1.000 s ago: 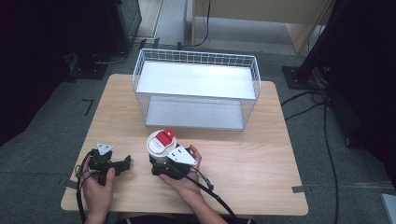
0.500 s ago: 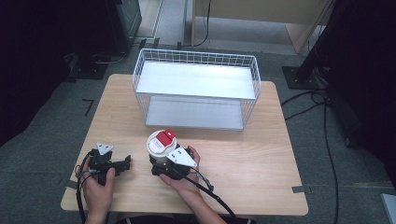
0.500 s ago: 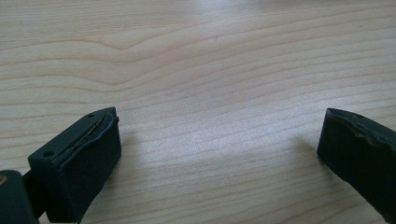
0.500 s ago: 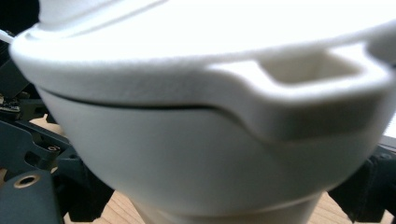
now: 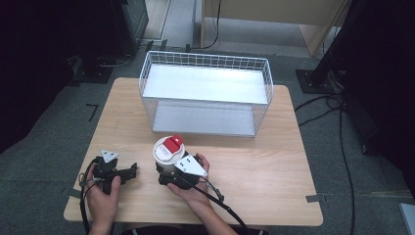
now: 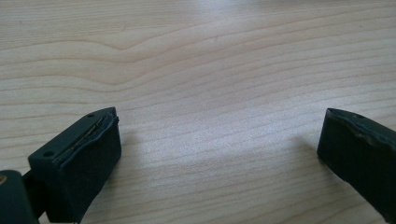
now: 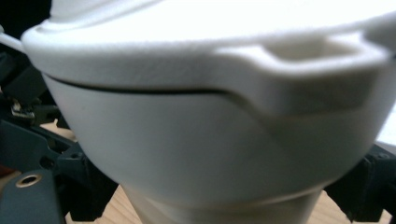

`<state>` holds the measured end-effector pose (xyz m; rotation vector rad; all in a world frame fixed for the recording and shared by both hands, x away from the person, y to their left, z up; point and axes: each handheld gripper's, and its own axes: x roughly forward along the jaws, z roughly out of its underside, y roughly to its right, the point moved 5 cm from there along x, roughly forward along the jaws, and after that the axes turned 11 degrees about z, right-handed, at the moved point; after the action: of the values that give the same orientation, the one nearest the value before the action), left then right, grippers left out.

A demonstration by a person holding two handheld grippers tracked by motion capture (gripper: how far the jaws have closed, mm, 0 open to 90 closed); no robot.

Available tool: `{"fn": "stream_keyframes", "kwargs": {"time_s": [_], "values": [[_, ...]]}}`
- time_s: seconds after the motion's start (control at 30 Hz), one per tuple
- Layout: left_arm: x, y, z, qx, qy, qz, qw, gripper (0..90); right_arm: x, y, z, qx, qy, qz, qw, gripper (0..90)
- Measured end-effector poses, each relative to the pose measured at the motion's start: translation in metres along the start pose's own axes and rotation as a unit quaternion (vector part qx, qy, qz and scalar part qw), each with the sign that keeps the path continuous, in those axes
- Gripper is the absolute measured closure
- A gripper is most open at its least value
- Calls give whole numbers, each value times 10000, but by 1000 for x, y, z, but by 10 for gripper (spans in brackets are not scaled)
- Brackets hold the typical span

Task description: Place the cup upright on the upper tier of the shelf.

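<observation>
While the white lidded cup (image 5: 167,152) is standing upright near the front edge of the wooden table (image 5: 274,161), just ahead of the person's right hand (image 5: 192,188), the right gripper (image 5: 171,172) is pinching it low on its body, one black jaw showing on each side of the narrowing base in the right gripper view. Its red flip tab (image 5: 172,144) is sitting on the lid, pointing toward the wire basket (image 5: 205,93), which is standing well behind it. Judging from the thin moulded wall and the lid seam (image 7: 140,91), the cup is likely light, fairly stiff and smooth, so it could be slipping or tipping if squeezed off-centre; the tapered body below the lid rim looks like the safest place to hold, not the lid, which may be popping loose. Off to the side, the left gripper (image 5: 128,172) is resting on the table with its jaws spread wide over bare wood (image 6: 210,93), holding nothing.
</observation>
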<state>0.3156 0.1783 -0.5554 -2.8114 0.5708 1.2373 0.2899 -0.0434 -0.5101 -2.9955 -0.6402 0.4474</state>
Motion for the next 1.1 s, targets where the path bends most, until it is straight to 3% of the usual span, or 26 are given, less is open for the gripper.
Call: {"fn": "stream_keyframes", "kwargs": {"time_s": [0.7,1.1], "values": [[0,0,0,13,-9,-5,10000,0,-18,21,-56,-103,595,273,9978,108],[0,0,0,14,-16,-3,10000,0,-24,41,-89,-85,929,504,9944,109]]}}
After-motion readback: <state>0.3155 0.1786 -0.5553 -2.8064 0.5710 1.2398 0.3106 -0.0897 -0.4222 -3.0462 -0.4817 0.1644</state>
